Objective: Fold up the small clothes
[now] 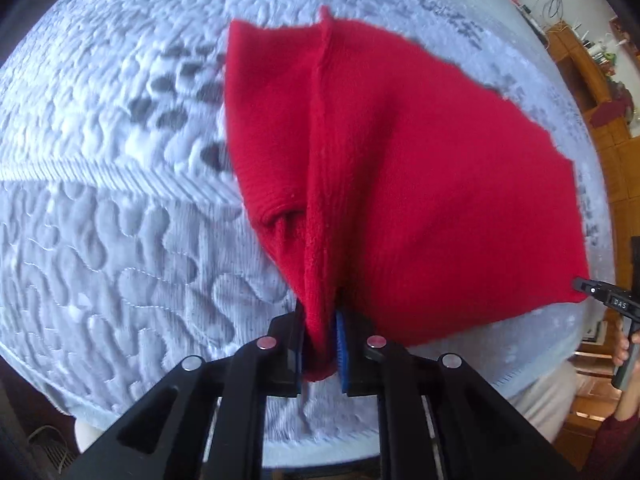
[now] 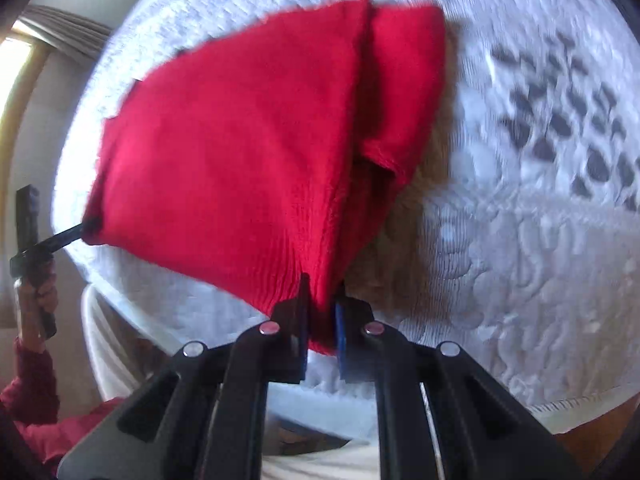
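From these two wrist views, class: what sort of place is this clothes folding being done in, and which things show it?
Probably a lived-in home. A quilted grey-and-white bedspread covers the work surface, wooden shelves crowded with small household items line the wall, and a curtained window shows at the edge.

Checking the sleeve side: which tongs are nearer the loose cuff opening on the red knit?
Left. Left tongs clamp the red knit just below the cuff opening; right tongs clamp the opposite corner.

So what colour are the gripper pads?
Blue, clearest on the left gripper in the left wrist view.
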### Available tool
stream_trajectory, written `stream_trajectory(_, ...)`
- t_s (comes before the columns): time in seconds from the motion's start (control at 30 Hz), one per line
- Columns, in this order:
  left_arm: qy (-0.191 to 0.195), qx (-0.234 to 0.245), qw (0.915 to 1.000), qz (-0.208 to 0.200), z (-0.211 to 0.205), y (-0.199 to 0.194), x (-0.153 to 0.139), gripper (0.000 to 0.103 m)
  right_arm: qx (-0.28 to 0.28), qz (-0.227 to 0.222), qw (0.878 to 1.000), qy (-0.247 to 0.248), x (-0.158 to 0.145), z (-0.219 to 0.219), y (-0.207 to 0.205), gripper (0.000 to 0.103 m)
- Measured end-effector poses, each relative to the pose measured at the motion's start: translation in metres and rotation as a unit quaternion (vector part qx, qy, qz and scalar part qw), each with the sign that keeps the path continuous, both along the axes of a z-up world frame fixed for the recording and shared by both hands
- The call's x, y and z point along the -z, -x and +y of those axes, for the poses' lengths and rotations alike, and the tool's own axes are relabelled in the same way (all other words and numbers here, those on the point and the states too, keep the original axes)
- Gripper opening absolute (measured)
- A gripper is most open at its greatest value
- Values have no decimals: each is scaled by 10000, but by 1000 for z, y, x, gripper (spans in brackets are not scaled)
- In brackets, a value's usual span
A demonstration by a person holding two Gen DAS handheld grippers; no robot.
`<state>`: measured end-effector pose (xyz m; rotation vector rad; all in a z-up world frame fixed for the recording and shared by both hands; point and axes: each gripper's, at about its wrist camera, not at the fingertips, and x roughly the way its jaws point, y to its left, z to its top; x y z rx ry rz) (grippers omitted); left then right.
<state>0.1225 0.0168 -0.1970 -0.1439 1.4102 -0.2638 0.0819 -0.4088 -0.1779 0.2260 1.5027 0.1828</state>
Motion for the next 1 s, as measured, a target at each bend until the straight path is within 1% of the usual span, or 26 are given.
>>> stream_trajectory(0.07, 38, -55, 9999, -112, 1, 1, 3, 13, 140, -23, 9999, -11, 12, 3, -2, 10)
stream_trajectory(0.13, 3, -28, 9998, -219, 0, 5, -2, 15, 193, -81, 9998, -52, 10, 2, -2, 11)
stream_trajectory(0.2, -134, 159, 9993, -324, 2, 11, -9, 18, 141, -101, 9998, -15, 6, 3, -1, 12)
stream_trajectory(0.23, -188, 197, 9991, -310, 2, 10, -12, 26, 97, -109, 9999, -14, 3, 2, 0, 17)
stream_trajectory(0.27, -244, 230, 9990, -285, 3, 9, -17, 32, 29, -132, 9999, 36, -3, 2, 0, 27)
stream_trajectory(0.3, -341, 230, 9986, -320, 5, 9, -24, 36, -27, -234, 9997, 107, -12, 0, 1, 30)
stream_trajectory(0.33, -484, 198, 9976, -458, 9, 8, -32, 43, -57, -322, 9994, 126, -18, -3, 4, 31)
stream_trajectory(0.37, -648, 168, 9957, -639, 13, 3, -42, 51, -67, -454, 9989, 85, -31, -5, 3, 31)
stream_trajectory(0.4, -764, 145, 9937, -806, 16, -5, -52, 53, -43, -567, 9984, 13, -42, -7, 0, 31)
stream_trajectory(0.47, -832, 91, 9910, -1040, 22, -20, -68, 53, -12, -784, 9969, -113, -61, -10, -14, 33)
stream_trajectory(0.53, -760, 29, 9906, -1140, 18, -45, -80, 53, 30, -983, 9951, -95, -75, -11, -39, 33)
stream_trajectory(0.57, -673, 54, 9909, -1166, 12, -62, -83, 53, 58, -1024, 9947, -88, -77, -11, -50, 35)
stream_trajectory(0.6, -614, 96, 9913, -1163, 4, -76, -83, 53, 95, -1056, 9943, -147, -78, -12, -67, 36)
stream_trajectory(0.67, -620, 164, 9916, -1120, -11, -102, -78, 53, 216, -1061, 9939, -215, -73, -17, -94, 36)
stream_trajectory(0.73, -705, 197, 9923, -1004, -27, -133, -62, 53, 305, -983, 9946, -133, -61, -20, -119, 36)
stream_trajectory(0.8, -749, 125, 9931, -897, -39, -158, -46, 53, 398, -831, 9957, -87, -44, -24, -146, 37)
stream_trajectory(0.9, -635, 61, 9954, -714, -41, -181, -29, 53, 594, -668, 9960, -92, -24, -36, -171, 38)
stream_trajectory(0.93, -585, 78, 9960, -671, -41, -185, -25, 52, 643, -639, 9957, -166, -19, -41, -178, 41)
stream_trajectory(1.0, -535, 121, 9967, -602, -45, -193, -18, 51, 683, -589, 9955, -293, -11, -46, -190, 41)
